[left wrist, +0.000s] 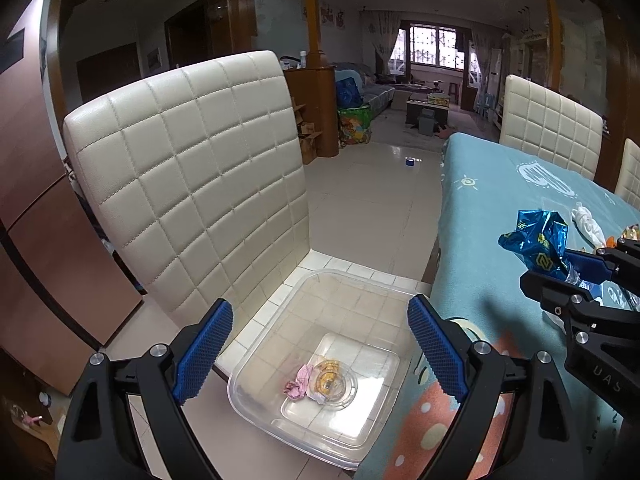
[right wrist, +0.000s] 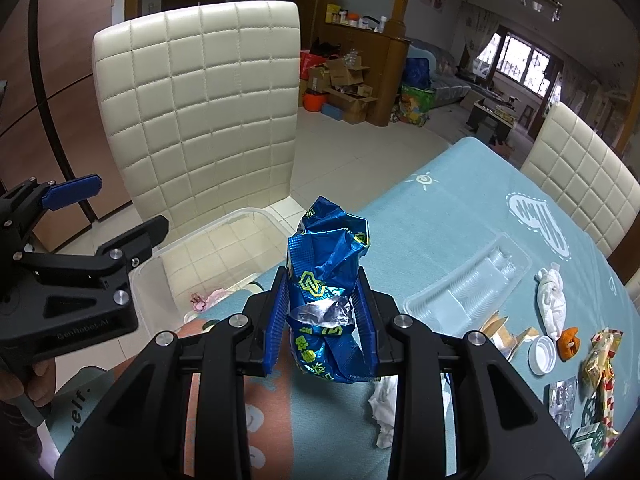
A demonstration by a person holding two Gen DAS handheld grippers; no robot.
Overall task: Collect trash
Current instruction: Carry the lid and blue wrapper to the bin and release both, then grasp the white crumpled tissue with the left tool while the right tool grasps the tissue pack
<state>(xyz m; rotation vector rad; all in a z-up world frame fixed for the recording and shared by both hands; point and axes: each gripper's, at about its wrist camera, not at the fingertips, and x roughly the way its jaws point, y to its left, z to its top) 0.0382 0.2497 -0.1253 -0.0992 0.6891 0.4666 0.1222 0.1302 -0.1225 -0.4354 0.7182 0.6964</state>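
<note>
— What do you make of it from the left wrist view?

— The left gripper hangs with its jaws spread wide and empty over a clear plastic bin that sits on the seat of a cream quilted chair. In the bin lie a pink crumpled wrapper and a round yellow lid. Out at three o'clock the right gripper pokes in, pinching a blue foil wrapper over the edge of the blue tablecloth.

— And the right wrist view?

— There the right gripper has narrowed onto the blue foil wrapper at dead centre, pads on its crumpled waist. I'd reckon it's feather-light, crackly and slick; squeezing the bunched middle seems safer than a loose edge. The bin lies at nine o'clock, near.

— Anything one view misses?

— Only the right one shows what's left on the table at three to four o'clock: a clear blister tray, white tissue, a white cap, and snack packets. Only the left shows the bin's floor.
</note>
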